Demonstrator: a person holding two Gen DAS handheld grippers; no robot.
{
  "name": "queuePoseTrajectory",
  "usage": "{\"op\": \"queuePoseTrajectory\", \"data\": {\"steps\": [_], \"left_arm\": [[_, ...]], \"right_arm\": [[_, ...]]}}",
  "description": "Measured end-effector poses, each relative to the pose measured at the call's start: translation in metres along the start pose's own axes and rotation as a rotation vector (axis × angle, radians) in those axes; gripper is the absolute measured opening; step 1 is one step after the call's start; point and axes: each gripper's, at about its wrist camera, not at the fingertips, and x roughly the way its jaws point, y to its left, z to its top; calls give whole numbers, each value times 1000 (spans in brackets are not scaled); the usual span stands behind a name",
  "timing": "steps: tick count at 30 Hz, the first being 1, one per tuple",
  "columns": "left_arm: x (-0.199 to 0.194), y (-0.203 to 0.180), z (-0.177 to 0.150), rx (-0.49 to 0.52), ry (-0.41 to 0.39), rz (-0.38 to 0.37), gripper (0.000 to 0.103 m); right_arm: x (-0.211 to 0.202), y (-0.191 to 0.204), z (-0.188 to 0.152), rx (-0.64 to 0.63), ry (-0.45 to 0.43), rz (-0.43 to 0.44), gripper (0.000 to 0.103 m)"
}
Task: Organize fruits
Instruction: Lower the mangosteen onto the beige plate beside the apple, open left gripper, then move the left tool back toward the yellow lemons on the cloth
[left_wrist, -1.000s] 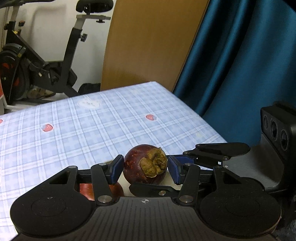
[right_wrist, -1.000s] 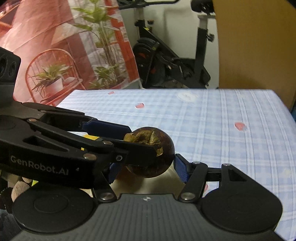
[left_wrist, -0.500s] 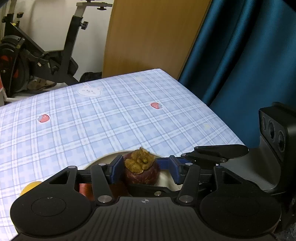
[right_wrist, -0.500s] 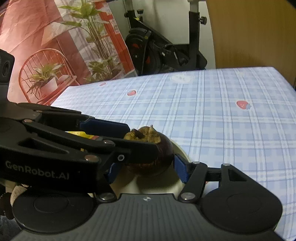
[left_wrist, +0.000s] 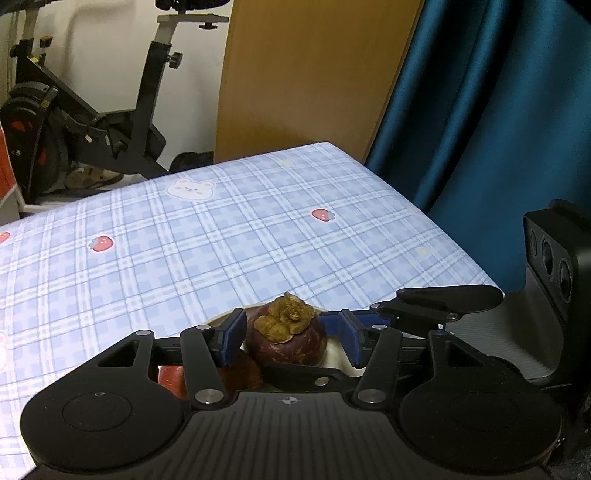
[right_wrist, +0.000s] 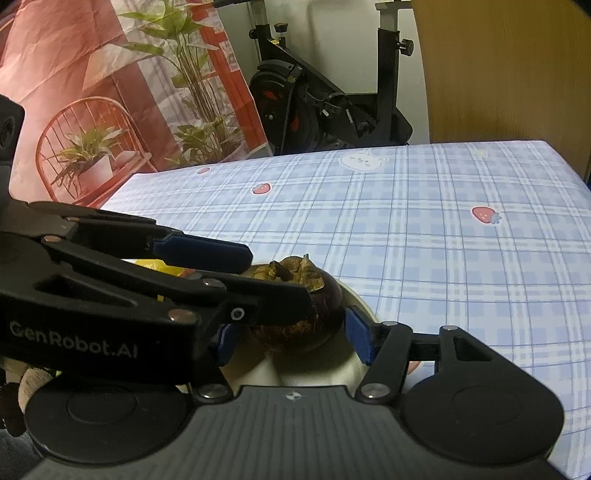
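Beyond the plate (right_wrist: 364, 306) the checked tabletop (left_wrist: 229, 240) lay open to its far edge. Nearer in, room was tight: the mangosteen (left_wrist: 286, 338) sat between the left gripper (left_wrist: 290, 338) fingers, with the right gripper (right_wrist: 291, 332) crowding in alongside.

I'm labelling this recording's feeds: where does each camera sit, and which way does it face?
Left wrist: sits on the left tool, looking along its fingers at the mangosteen over a pale plate; the right tool enters from the right.
Right wrist: sits on the right tool, facing the mangosteen; the left tool crosses from the left.
Shared: mangosteen, checked tablecloth, exercise bike.
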Motion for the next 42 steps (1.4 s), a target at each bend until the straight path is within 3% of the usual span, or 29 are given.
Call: {"op": "queuePoseTrajectory", "data": {"steps": [18, 21, 23, 42], "left_arm": [[-31, 17, -5, -63, -84, 70, 58], [-38, 18, -5, -61, -98, 94, 62], [-44, 19, -6, -58, -115, 114, 68], [-120, 36, -33, -67, -213, 277, 68]], "right_arm": [[-9, 18, 0, -112, 16, -100, 63], [-15, 20, 1, -119, 3, -116, 64], [-20, 21, 2, -121, -5, -118, 64], [-49, 66, 6, -145, -111, -84, 65]]}}
